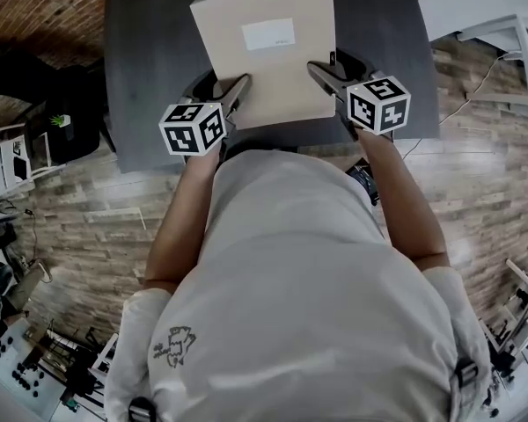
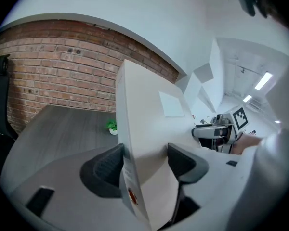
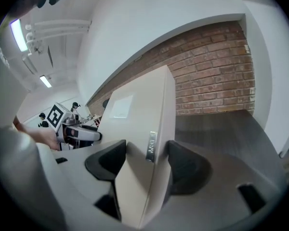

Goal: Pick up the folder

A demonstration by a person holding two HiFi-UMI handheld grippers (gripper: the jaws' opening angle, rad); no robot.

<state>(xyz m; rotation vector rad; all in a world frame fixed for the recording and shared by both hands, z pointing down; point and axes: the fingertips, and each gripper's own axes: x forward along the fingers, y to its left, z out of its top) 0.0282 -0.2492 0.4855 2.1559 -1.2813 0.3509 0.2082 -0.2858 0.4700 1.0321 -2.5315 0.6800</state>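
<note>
A thick beige folder (image 1: 266,51) with a white label is held up above the dark grey table (image 1: 150,69), gripped at its two near corners. My left gripper (image 1: 238,90) is shut on its left edge; in the left gripper view both dark pads press the folder (image 2: 144,143), whose spine edge carries a small red mark. My right gripper (image 1: 321,70) is shut on the right edge; in the right gripper view the folder (image 3: 144,129) sits between the pads, with a metal clip on its spine. Each gripper shows in the other's view, the right gripper (image 2: 216,131) and the left gripper (image 3: 77,134).
A brick wall (image 2: 53,76) runs behind the table. A small green object (image 2: 111,126) stands at the table's far edge. A black chair (image 1: 62,121) stands at the table's left, a white desk (image 1: 502,25) at the right. Wooden floor (image 1: 475,174) surrounds it.
</note>
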